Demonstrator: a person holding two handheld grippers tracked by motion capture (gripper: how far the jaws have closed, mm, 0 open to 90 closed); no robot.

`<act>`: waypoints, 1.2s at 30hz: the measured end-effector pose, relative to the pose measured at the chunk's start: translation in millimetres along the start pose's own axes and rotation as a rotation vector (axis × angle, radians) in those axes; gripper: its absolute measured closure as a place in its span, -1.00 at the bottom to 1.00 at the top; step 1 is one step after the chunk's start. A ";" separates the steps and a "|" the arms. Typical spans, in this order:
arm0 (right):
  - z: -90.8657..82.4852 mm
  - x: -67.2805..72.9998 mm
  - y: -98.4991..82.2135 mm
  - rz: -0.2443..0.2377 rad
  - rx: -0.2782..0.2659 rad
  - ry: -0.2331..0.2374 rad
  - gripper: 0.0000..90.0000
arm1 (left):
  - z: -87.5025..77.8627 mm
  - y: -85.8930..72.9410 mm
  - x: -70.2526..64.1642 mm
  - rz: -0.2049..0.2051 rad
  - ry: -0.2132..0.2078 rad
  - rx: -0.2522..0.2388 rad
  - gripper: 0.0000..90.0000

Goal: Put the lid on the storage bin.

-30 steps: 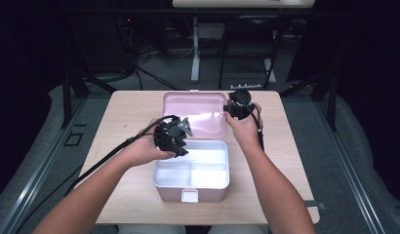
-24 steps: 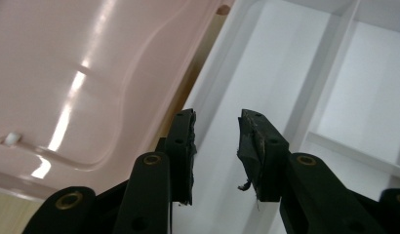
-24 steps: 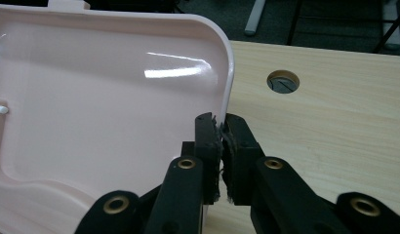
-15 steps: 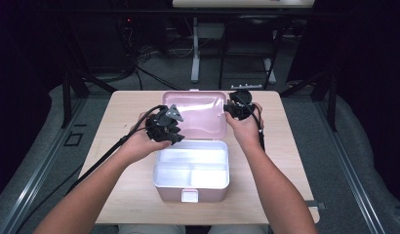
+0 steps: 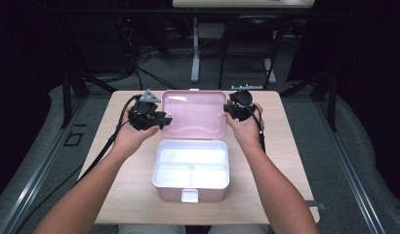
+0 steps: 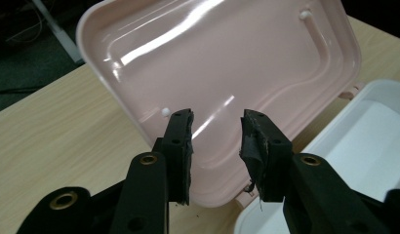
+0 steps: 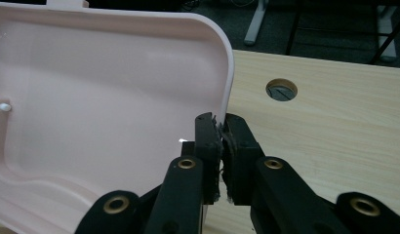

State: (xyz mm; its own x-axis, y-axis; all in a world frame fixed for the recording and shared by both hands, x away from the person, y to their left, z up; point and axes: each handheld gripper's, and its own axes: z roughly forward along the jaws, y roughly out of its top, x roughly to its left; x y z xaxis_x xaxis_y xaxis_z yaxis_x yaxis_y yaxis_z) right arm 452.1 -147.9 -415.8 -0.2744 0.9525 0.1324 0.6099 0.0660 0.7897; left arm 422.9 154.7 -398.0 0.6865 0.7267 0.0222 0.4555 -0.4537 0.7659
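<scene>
Pink lid (image 5: 193, 113) stands open behind the white box (image 5: 190, 168) on the table (image 5: 266, 195).
High view: right gripper (image 5: 235, 108) at the lid's right edge. Left gripper view: left gripper (image 6: 216, 127) has just been widening, jaws apart, nothing between. Right gripper view: jaws clamped on the lid's rim.

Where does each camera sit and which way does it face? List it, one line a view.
High view: above the person's side, facing forward and down on the table; both forearms show.
Left gripper view: on the left gripper, facing the pink lid; open jaws show.
Right gripper view: on the right gripper, jaws clamped on the lid's edge.
All share the lid.
</scene>
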 end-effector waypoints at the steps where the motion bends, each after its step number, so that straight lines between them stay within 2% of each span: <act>1: 0.0 0.0 0.0 0.000 0.000 0.000 0.90 | 0.0 0.0 0.0 0.000 0.000 0.000 0.42; 8: -1.3 0.0 -0.7 -0.005 -0.010 0.002 0.90 | -1.7 -4.5 12.0 -0.044 0.061 -0.048 0.41; 10: -2.6 0.3 -0.8 -0.008 -0.011 0.003 0.90 | 0.4 -3.5 14.8 -0.038 0.101 -0.059 0.40; 15: -3.9 0.2 -0.9 -0.010 -0.016 0.005 0.90 | 5.5 -1.3 17.5 -0.050 0.135 -0.070 0.40; 21: -7.5 0.5 -1.5 -0.013 -0.027 0.014 0.90 | 16.4 -0.5 19.5 -0.084 0.157 -0.082 0.41; 23: -9.0 0.5 -1.9 -0.016 -0.033 0.016 0.90 | 18.8 0.0 19.9 -0.088 0.181 -0.082 0.41; 28: -12.2 0.8 -2.7 -0.024 -0.048 0.023 0.90 | 21.1 0.6 23.2 -0.129 0.179 -0.101 0.46; 31: -14.0 0.8 -3.0 -0.025 -0.050 0.028 0.90 | 21.3 2.6 23.1 -0.136 0.175 -0.112 0.53; 36: -17.1 1.0 -4.0 -0.031 -0.060 0.031 0.90 | 22.2 5.5 22.6 -0.145 0.192 -0.113 0.61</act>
State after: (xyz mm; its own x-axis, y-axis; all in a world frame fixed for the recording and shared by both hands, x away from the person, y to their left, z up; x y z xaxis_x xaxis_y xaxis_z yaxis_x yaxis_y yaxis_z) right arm 436.7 -152.3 -408.6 -0.3161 0.9404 0.1251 0.5554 0.0766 0.8280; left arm 453.5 157.3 -407.6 0.4933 0.8696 0.0202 0.4677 -0.2848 0.8368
